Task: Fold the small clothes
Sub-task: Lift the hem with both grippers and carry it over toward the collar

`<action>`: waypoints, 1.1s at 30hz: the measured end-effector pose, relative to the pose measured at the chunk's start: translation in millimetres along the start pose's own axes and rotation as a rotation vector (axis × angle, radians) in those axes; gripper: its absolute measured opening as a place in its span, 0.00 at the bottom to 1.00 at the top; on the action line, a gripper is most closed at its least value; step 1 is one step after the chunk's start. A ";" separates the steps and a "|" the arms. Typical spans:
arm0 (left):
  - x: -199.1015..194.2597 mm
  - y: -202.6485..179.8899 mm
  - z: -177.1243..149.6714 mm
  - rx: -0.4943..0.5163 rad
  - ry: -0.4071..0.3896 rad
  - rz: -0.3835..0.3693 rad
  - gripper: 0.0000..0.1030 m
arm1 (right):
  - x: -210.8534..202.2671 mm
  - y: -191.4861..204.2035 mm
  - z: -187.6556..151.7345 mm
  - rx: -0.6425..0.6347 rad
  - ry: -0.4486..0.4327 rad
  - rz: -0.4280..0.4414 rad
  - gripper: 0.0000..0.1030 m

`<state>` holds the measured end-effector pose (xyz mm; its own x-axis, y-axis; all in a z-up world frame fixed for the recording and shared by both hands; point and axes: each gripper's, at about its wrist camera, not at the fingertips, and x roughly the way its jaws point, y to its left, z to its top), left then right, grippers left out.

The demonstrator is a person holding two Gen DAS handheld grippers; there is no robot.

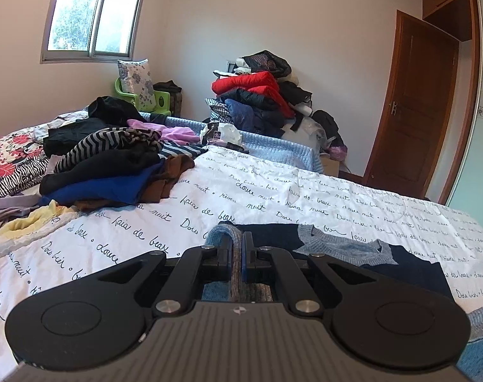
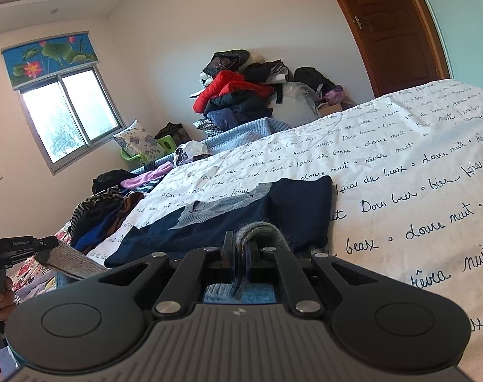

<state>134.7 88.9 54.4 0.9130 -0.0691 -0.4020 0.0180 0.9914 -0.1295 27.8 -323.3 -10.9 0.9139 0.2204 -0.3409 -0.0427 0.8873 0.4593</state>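
A: Nearest the lens, the left claw [image 1: 238, 254] is pinched tight on the grey ribbed hem [image 1: 224, 238] of the navy knitted sweater with grey collar [image 1: 384, 259]. The right claw [image 2: 240, 251]?

B: Clamped on the same hem, further along. The sweater lies flat on the white script-printed bedsheet [image 1: 273, 187], collar away from both claws, which point slightly downward, side by side, equally near.

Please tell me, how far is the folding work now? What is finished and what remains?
Nothing folded shows on the bed. In hand: the navy sweater with grey collar lies on the white sheet; the left gripper and right gripper are each shut on its grey hem, so its first fold is probably under way. Left: finishing this sweater, then the pile of clothes beside it.
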 end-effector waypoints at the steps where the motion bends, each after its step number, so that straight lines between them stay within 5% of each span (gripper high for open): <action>1: 2.3 -0.9 2.5 -0.002 -0.001 0.001 0.06 | 2.7 -1.7 2.4 0.007 -0.002 0.002 0.06; 33: 67.0 -29.0 40.8 0.047 -0.007 0.048 0.06 | 59.0 -22.2 47.4 0.076 -0.048 -0.001 0.06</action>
<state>212.0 60.0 68.2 0.9160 -0.0212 -0.4006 -0.0065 0.9977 -0.0676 101.8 -349.2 -2.4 0.9324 0.1981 -0.3024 -0.0124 0.8536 0.5208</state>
